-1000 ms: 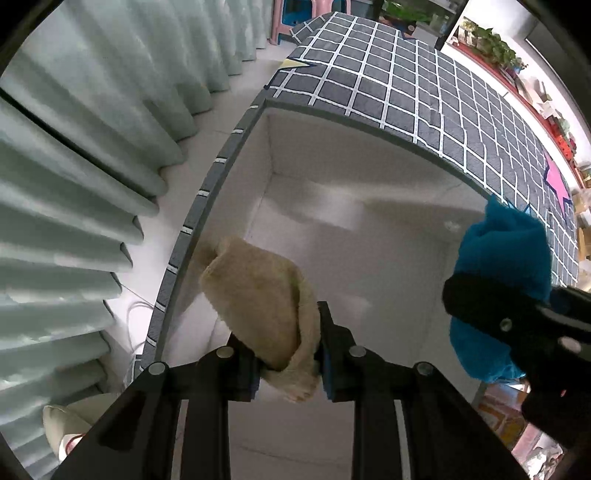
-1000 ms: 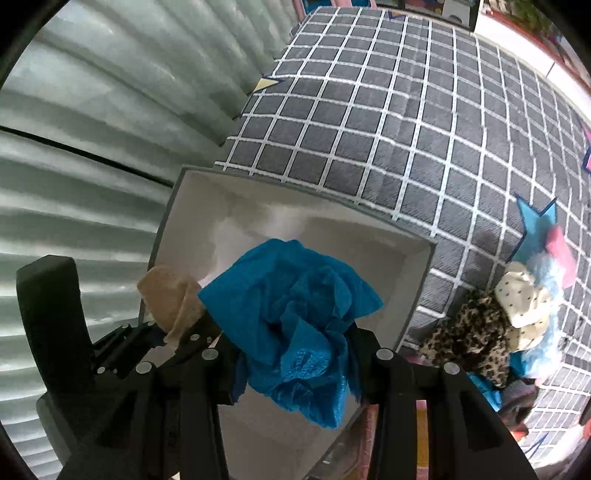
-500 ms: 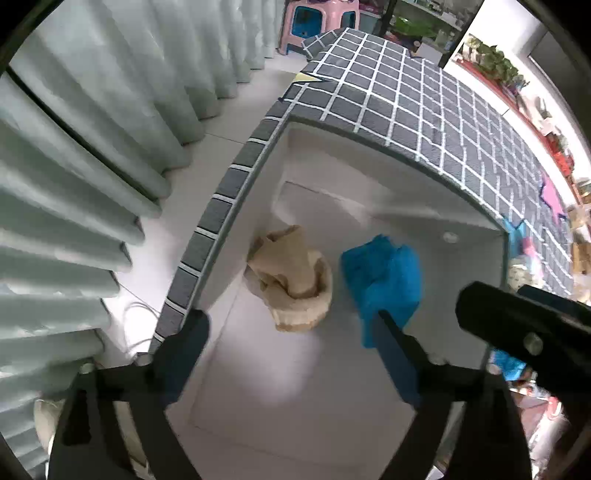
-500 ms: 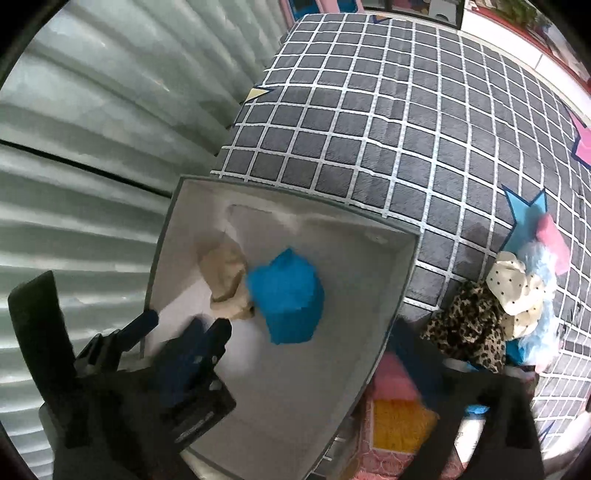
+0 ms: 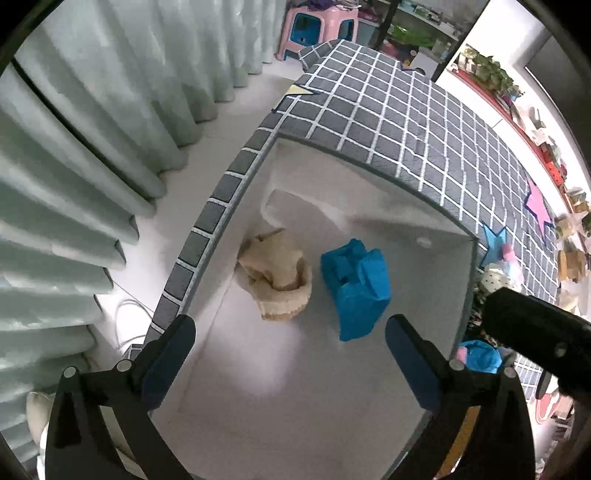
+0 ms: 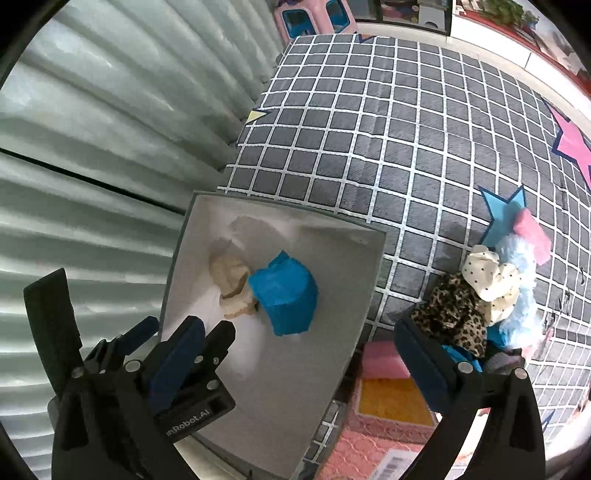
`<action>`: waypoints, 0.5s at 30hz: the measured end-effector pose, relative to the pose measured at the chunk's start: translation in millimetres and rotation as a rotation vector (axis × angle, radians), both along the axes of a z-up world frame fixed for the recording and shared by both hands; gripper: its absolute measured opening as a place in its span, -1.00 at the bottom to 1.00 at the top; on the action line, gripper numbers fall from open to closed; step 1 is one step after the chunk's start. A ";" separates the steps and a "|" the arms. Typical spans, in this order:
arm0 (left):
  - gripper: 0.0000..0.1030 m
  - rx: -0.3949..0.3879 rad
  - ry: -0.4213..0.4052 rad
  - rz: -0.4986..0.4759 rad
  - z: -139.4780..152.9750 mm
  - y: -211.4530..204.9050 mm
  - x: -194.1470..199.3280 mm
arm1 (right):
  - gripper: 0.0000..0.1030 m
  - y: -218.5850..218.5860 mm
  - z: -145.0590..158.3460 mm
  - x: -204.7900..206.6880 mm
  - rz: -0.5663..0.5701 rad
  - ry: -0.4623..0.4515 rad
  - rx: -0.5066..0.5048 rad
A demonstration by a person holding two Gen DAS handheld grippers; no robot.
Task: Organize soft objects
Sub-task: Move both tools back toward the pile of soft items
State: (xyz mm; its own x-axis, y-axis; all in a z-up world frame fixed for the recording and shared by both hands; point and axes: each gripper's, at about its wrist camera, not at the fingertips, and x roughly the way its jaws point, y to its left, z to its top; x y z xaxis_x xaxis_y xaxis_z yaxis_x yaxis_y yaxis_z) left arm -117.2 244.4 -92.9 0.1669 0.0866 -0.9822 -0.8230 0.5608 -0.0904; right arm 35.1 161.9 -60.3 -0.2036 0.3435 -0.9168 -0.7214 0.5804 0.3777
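Beige cloth (image 5: 277, 280) and blue cloth (image 5: 358, 288) both lie on the floor of the white bin (image 5: 369, 184). The beige one is nearer the curtain-side wall and the blue one is just beside it. The left wrist view shows a narrow strip of bare floor between them. In the right wrist view they overlap, so contact cannot be confirmed.

Left gripper (image 5: 290, 328): it points steeply down over the bin and its jaws are opening. Nothing is between the pads, and both cloths lie below and beyond the fingertips, clear of them.

Right gripper (image 6: 291, 343): its jaws stand wide apart and are empty. One finger is over the bin and the other is over the bin's outer edge, toward the pile. The left gripper's black body shows at this view's lower left, close alongside.

Surroundings: the bin sits against the edge of a grey checked cover (image 5: 406, 118) with star patches. A pile (image 6: 480, 295) of further soft items rests on the cover beside the bin: leopard print, cream dotted, pale blue fluffy and pink. A pleated curtain (image 5: 74, 147) hangs on the bin's other side. A pink stool (image 5: 317, 26) stands beyond the cover.
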 end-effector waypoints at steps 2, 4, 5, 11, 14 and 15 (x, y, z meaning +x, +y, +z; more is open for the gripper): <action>0.99 -0.002 -0.013 -0.011 7.4 -3.2 3.1 | 1.00 -6.2 4.6 4.2 -0.008 -0.002 0.007; 0.99 0.003 -0.023 -0.020 13.6 -6.0 7.6 | 1.00 -14.0 8.7 10.6 -0.019 -0.005 0.010; 0.99 0.006 -0.029 -0.028 17.7 -8.2 10.6 | 1.00 -18.8 10.8 14.6 -0.026 -0.005 0.015; 0.99 0.005 -0.062 -0.083 39.0 -25.5 37.0 | 1.00 -62.9 19.3 51.8 -0.107 -0.017 0.016; 1.00 -0.003 -0.070 -0.110 46.0 -35.6 52.9 | 1.00 -86.9 16.0 73.9 -0.159 -0.030 0.000; 1.00 -0.005 -0.072 -0.117 47.3 -38.7 56.7 | 1.00 -97.5 12.0 83.6 -0.185 -0.030 -0.010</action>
State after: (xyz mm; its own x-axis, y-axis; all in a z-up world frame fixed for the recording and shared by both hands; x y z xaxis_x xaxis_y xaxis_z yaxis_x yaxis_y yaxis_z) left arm -60.5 205.7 -45.6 0.2454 0.0580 -0.9677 -0.7434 0.6520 -0.1495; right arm 118.7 64.4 -48.2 -0.1104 0.3633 -0.9251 -0.6129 0.7078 0.3511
